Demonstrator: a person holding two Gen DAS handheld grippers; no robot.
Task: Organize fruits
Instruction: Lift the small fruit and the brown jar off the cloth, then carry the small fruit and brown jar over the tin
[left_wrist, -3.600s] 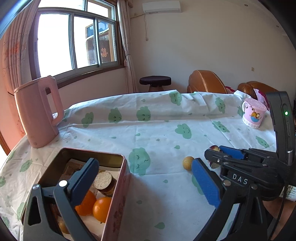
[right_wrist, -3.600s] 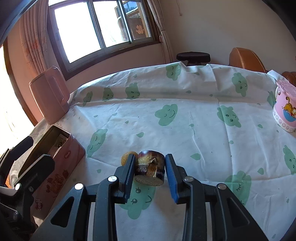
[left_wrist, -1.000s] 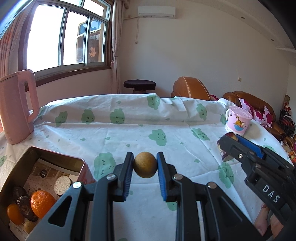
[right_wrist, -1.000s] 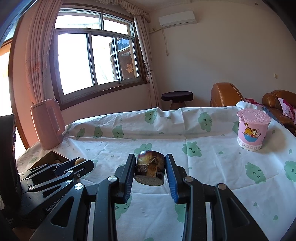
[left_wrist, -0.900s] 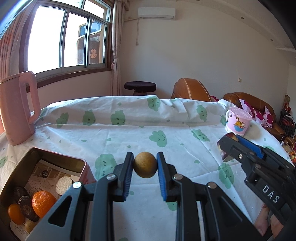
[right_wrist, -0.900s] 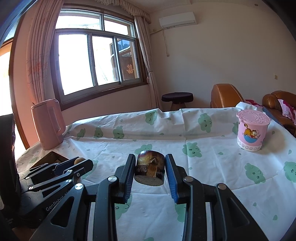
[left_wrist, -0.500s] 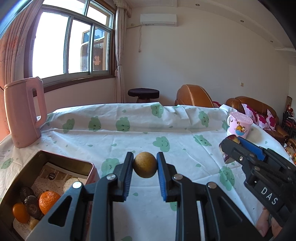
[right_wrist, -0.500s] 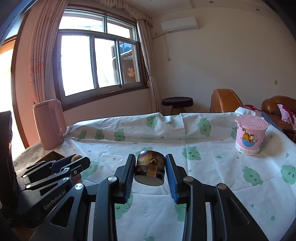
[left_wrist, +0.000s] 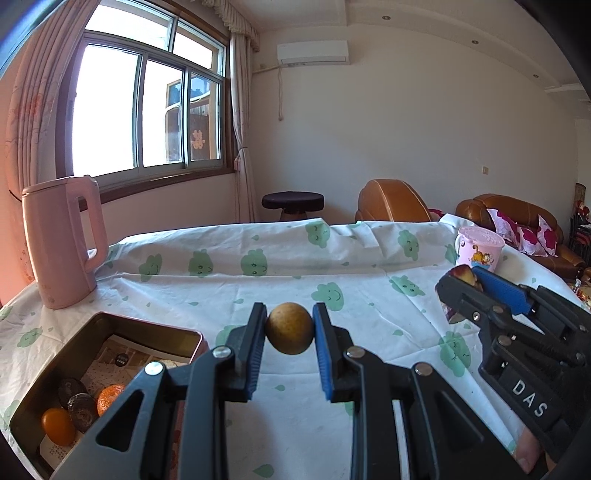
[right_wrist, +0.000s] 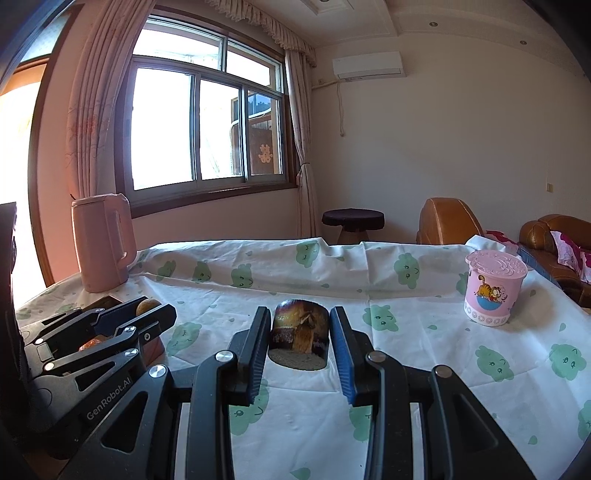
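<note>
The desk (left_wrist: 369, 258) is covered by a white cloth printed with green cloud faces, and it fills the lower half of both views. On its far left corner stands a tall pink kettle (left_wrist: 62, 240) with its handle turned toward the room. Near the left front edge sits an open rectangular tin (left_wrist: 107, 354) with pink sides; inside it, on a printed paper lining, lie 2 oranges (left_wrist: 59, 424) and dark round pieces beside them. At the desk's right side a pink lidded cup (right_wrist: 493, 291) with a cartoon cat stands upright, well apart from the tin.

The left tongs (left_wrist: 290, 328) are held above the desk just beside the tin's right corner, and their blue pads are clamped on a round brown fruit (left_wrist: 290, 328), which hangs clear of the cloth. The right tongs (right_wrist: 299, 334) are likewise closed on their load: a dark purple mangosteen half (right_wrist: 299, 334), held between the pads with its pale cut face turned downward and clear of the cloth. From the left wrist view the right tongs appear at the right edge, well apart from the left pair, with the purple piece at their tip; a bit of the person's hand (left_wrist: 528, 446) shows beneath them.
</note>
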